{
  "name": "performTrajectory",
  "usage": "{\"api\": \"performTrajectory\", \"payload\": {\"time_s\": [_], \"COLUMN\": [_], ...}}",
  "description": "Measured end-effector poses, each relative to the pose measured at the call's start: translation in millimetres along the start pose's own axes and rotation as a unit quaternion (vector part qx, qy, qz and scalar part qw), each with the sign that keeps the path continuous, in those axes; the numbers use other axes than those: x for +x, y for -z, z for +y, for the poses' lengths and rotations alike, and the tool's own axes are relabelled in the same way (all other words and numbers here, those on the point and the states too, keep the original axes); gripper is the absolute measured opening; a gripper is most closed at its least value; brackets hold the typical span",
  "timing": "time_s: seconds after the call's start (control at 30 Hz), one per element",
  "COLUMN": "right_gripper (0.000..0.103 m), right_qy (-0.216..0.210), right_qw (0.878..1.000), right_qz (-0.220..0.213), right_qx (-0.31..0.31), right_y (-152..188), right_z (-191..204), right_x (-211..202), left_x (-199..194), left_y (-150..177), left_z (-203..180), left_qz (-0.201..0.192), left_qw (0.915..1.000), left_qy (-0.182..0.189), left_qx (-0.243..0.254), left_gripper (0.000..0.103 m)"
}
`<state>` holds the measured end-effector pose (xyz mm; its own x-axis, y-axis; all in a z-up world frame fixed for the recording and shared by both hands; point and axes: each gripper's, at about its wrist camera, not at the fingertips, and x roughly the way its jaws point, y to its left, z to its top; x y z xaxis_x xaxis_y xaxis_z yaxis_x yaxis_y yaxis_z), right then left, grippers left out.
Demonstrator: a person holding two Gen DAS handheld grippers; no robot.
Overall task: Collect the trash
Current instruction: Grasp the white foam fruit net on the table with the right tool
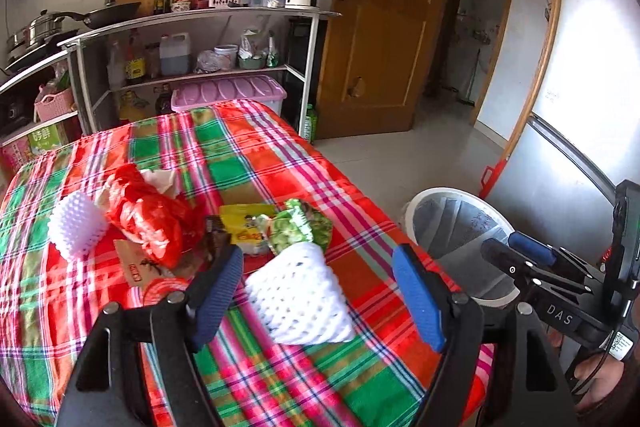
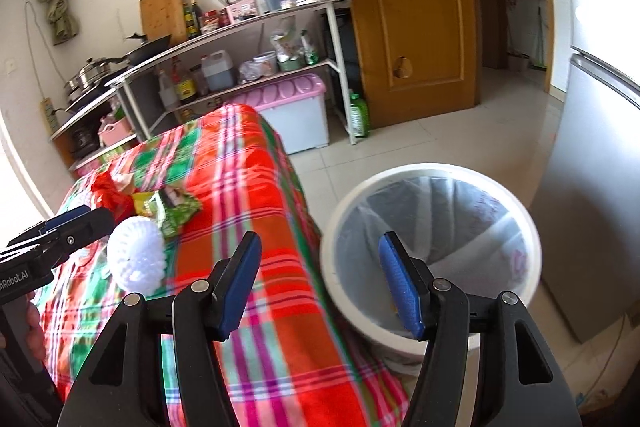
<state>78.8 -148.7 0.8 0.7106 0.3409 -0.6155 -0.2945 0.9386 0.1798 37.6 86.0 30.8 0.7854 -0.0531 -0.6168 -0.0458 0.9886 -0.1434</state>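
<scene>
White foam net (image 1: 298,293) lies between the wide, empty left hand-held gripper (image 1: 320,291); light, it may skid away.

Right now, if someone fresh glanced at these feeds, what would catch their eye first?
The loud red, green and pink plaid cloth over the table dominates both views. On it sits a trash pile: a crumpled red plastic bag, a green snack wrapper and a white foam fruit net nearest the open left gripper. Beside the table, on the floor, stands a white lined bin.
</scene>
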Motion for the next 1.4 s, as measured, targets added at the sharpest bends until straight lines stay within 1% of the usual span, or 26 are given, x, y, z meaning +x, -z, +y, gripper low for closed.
{"api": "performTrajectory", "payload": {"time_s": [0.13, 0.2, 0.27, 0.4, 0.6, 0.8, 0.97, 1.07, 1.23, 1.27, 1.33, 1.4], "right_gripper": [0.063, 0.063, 0.063, 0.064, 0.064, 0.064, 0.065, 0.067, 0.068, 0.068, 0.068, 0.068], "right_qy": [-0.03, -0.045, -0.057, -0.085, -0.116, -0.142, -0.159, -0.168, -0.189, -0.19, -0.173, -0.183], "right_qw": [0.999, 0.999, 0.997, 0.995, 0.99, 0.986, 0.982, 0.98, 0.975, 0.974, 0.977, 0.974], "right_qz": [0.004, 0.006, 0.009, 0.02, 0.037, 0.049, 0.055, 0.064, 0.077, 0.078, 0.079, 0.086], "right_qx": [-0.016, -0.03, -0.041, -0.057, -0.072, -0.078, -0.088, -0.09, -0.087, -0.092, -0.1, -0.1], "right_y": [1.2, 1.9, 2.6, 5.7, 12.0, 14.1, 15.9, 17.0, 15.7, 16.1, 16.1, 16.1], "right_z": [23.1, 35.4, 47.7, 71.7, 103.1, 124.7, 138.2, 142.7, 148.2, 149.5, 154.1, 158.6], "right_x": [6.2, 9.2, 13.0, 22.6, 38.0, 50.5, 56.8, 61.7, 66.8, 67.0, 70.1, 76.0], "left_x": [-14.5, -19.1, -21.3, -24.3, -27.7, -24.3, -18.3, -15.8, -16.5, -16.5, -17.0, -16.4], "left_y": [9.6, 13.4, 17.2, 27.2, 39.9, 50.4, 56.0, 58.3, 56.8, 56.8, 56.9, 56.9], "left_z": [29.2, 45.9, 61.7, 84.7, 110.0, 123.6, 129.5, 131.5, 134.4, 134.5, 135.5, 137.2], "left_qz": [-0.009, -0.009, -0.008, -0.002, 0.007, 0.019, 0.031, 0.033, 0.031, 0.031, 0.031, 0.033], "left_qw": [0.9992, 0.9982, 0.9969, 0.9948, 0.9922, 0.9914, 0.9912, 0.9911, 0.9912, 0.9913, 0.9912, 0.991], "left_qy": [-0.031, -0.042, -0.05, -0.068, -0.08, -0.077, -0.046, -0.046, -0.048, -0.048, -0.049, -0.048], "left_qx": [-0.022, -0.042, -0.06, -0.076, -0.096, -0.104, -0.121, -0.12, -0.12, -0.118, -0.119, -0.12], "left_gripper": [0.086, 0.089, 0.089, 0.09, 0.09, 0.091, 0.091, 0.091, 0.092, 0.092, 0.092, 0.092]}}
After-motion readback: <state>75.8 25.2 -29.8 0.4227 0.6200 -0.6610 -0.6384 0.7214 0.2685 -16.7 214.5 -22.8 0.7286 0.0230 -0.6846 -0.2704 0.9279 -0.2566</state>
